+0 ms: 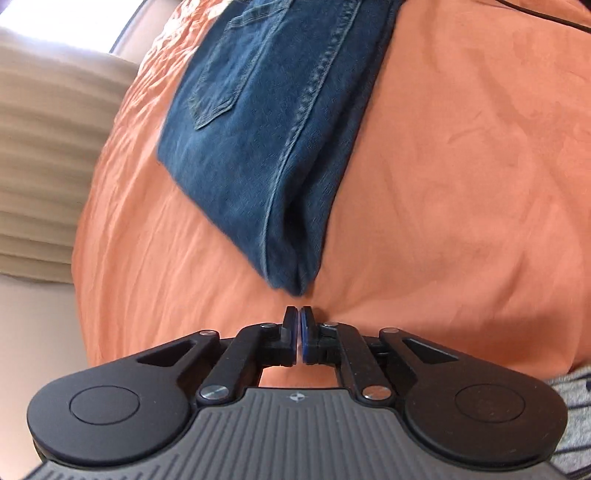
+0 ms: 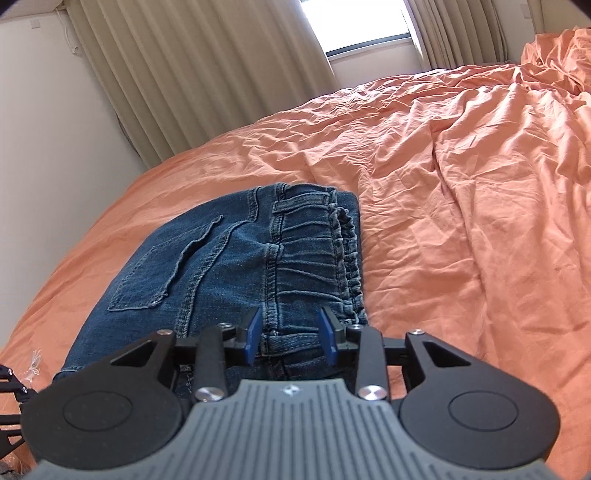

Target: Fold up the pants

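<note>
Blue denim pants (image 1: 266,140) lie folded on the orange bedsheet (image 1: 461,184), back pocket up. My left gripper (image 1: 299,325) is shut and empty, just short of the folded corner of the pants, apart from it. In the right wrist view the folded pants (image 2: 229,266) lie with the waistband on the right. My right gripper (image 2: 291,332) is open, its blue pads on either side of the near waistband edge, above it and not closed on it.
The orange sheet (image 2: 461,166) is wrinkled and bunched at the far right. Beige curtains (image 2: 184,74) and a window (image 2: 362,22) stand behind the bed, with a white wall (image 2: 44,147) at left. A black cable (image 1: 535,14) lies at top right.
</note>
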Motion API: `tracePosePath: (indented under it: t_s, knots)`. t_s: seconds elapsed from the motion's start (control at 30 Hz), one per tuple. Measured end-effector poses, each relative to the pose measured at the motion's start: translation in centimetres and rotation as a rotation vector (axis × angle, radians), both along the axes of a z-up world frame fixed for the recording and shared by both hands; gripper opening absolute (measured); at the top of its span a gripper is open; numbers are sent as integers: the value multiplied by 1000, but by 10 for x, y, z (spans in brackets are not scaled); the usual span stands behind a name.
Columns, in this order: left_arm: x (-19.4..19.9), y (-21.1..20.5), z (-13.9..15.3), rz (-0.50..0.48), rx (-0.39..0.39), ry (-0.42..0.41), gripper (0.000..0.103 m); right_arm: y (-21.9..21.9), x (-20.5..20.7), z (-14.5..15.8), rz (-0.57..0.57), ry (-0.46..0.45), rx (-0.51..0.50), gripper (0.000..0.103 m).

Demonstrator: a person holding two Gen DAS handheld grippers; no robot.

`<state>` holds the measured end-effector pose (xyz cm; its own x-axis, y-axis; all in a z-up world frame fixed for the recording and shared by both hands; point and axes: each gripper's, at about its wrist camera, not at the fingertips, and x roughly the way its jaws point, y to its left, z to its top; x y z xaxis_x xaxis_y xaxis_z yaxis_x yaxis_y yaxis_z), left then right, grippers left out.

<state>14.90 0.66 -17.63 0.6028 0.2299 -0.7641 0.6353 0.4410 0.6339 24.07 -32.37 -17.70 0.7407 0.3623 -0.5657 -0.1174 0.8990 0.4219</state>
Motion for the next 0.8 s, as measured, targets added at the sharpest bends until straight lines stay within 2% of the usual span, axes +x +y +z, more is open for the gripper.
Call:
tracePosePath:
  t_s: [0.03,0.1,0.2,0.33,0.4,0.43,0.5,0.57,0.67,0.8]
  knots:
    - [-1,3,6,26,-26,-7,8,-3,-4,4,-8,-1,16,42]
    - [3,11,24,93,-127,-34,13,-11,-14,12,-25,-13,56,51]
    - [10,24,53,208,-319,-47,24,-26,-24,19,-68,-11,118,54]
    - [27,38,81,353,-543,-84,35,-42,-29,9,-104,78,260,57]
    - [39,43,89,418,-659,-116,56,-47,-30,-3,-122,139,343,57]
    - [44,47,91,446,-720,-123,59,-49,-30,-8,-133,161,370,58]
    - [55,52,91,506,-833,-121,63,-52,-27,-15,-148,194,414,58]
    - [67,58,85,566,-907,-124,64,-53,-24,-21,-150,213,433,61]
    - [81,72,73,703,-1038,-170,73,-53,-18,-32,-161,238,456,64]
    - [94,94,46,814,-1182,-106,73,-55,-9,-42,-181,249,533,64]
